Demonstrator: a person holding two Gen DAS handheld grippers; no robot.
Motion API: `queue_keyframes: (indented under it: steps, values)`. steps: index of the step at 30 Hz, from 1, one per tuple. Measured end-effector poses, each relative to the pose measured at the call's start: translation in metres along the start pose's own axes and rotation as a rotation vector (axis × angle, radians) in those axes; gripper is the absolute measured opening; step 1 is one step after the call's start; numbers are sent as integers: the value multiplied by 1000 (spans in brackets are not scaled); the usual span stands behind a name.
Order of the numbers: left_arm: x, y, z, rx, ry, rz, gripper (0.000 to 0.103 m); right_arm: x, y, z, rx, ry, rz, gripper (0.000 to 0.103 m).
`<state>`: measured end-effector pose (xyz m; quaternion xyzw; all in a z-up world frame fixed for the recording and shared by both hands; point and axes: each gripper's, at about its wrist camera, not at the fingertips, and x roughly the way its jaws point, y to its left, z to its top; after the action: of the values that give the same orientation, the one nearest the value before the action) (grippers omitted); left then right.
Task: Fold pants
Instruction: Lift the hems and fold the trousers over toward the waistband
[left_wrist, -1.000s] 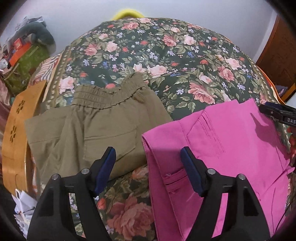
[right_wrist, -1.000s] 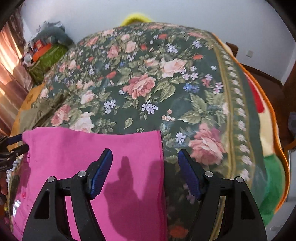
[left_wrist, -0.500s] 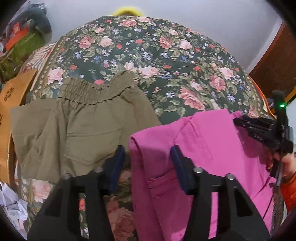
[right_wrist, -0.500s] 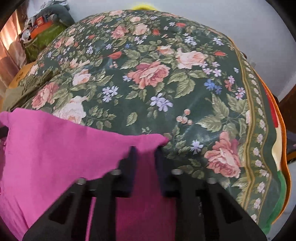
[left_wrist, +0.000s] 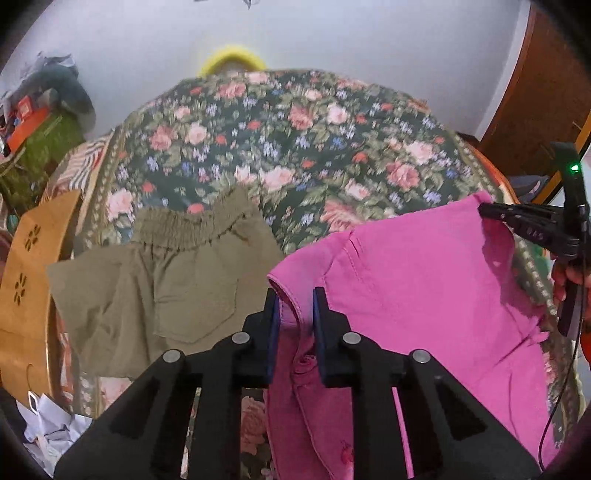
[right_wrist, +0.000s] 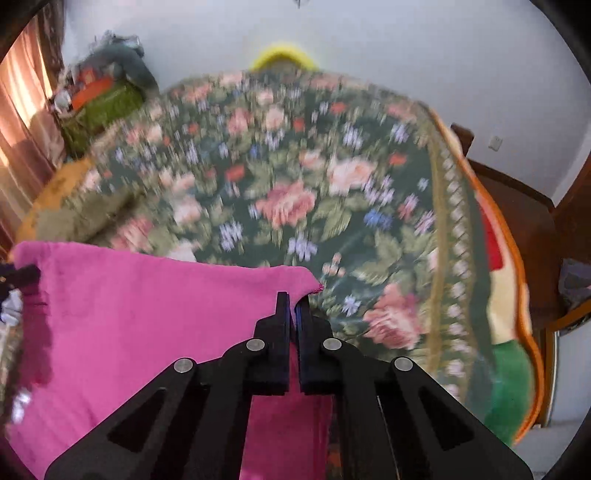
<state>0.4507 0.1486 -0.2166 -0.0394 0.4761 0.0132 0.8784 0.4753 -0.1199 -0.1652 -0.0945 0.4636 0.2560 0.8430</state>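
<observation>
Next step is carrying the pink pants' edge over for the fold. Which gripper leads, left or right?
Right, probably. The right gripper is shut on the pink pants corner; the left gripper is closing on the waistband.

Legible text, labels, brands, numbers, signs: none. Embossed marks on the right gripper (left_wrist: 484, 212), seen from the left wrist camera, are too small to read.
</observation>
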Motion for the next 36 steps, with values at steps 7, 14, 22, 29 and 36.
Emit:
queue_keyframes:
  steps: [7, 14, 22, 29, 36]
  values:
    - [-47, -11, 20, 9, -56, -2, 17, -66, 11, 21, 35, -140, 21, 2]
    - [-89, -20, 7, 31, -86, 5, 17, -124, 21, 4, 36, -216, 32, 2]
    - [-119, -31, -34, 72, -96, 9, 17, -161, 33, -46, 63, -245, 55, 2]
    - [-140, -42, -71, 95, -104, 13, 17, -182, 37, -95, 97, -235, 61, 2]
    - [-149, -53, -118, 134, -77, 30, 17, -196, 45, -138, 98, -216, 77, 2]
